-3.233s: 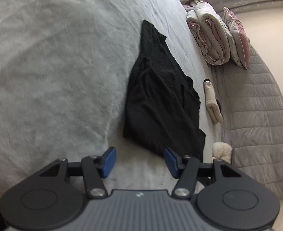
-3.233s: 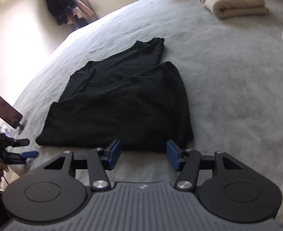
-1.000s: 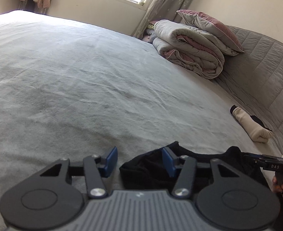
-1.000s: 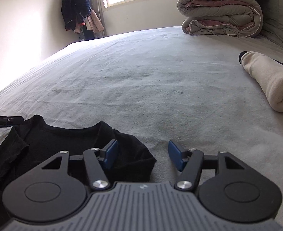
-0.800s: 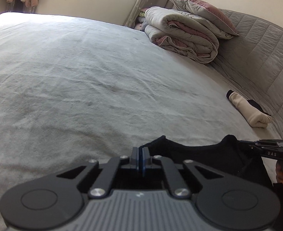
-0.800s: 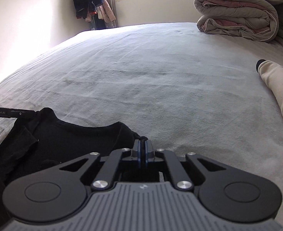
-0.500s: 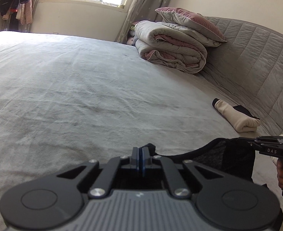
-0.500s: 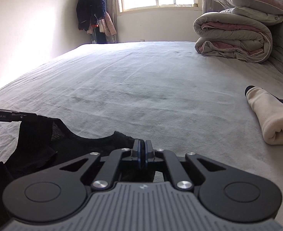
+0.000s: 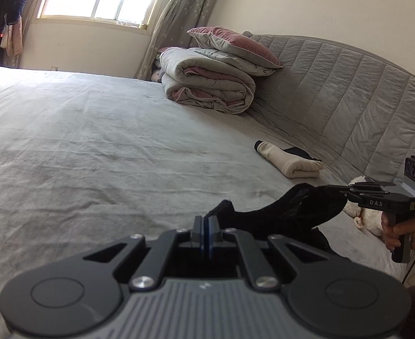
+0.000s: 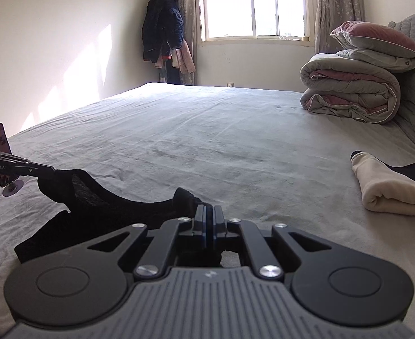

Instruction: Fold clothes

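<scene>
Left gripper point(image 9: 206, 220): jaws together, clamped on one corner of the black shirt point(image 9: 286, 214), raised off the bed point(image 9: 100, 152)

Right gripper point(image 10: 208, 210): jaws together, clamped on the other corner of the shirt; in the left wrist view its tip point(image 9: 345, 190) shows pinching the cloth, with a hand point(image 9: 399, 230) on its handle

Black shirt: strung between the two grippers with its top edge sagging in a curve, the rest hanging down toward the bed at the near edge — whether the lower part lies on the sheet cannot be told

Bed: grey sheet, wrinkled, bare across its middle

Landmark for the rest: the bed's quilted grey headboard point(image 9: 348, 96)
- Rolled duvet point(image 9: 207, 84), grey and pink, against the headboard at its far end, near the window point(image 10: 252, 5)
- Pink pillow point(image 9: 233, 43) stacked on the duvet, leaning on the headboard
- Cream folded garment point(image 10: 391, 192) on the sheet, just beside the headboard, nearer than the duvet, with a dark piece point(image 10: 410, 171) lying against it on the headboard side
- White fluffy thing point(image 9: 362, 212) at the headboard's near end, partly hidden behind the right gripper — what it is cannot be told
- Dark coats point(image 10: 162, 31) hanging in the far corner, well apart from the headboard, left of the window
</scene>
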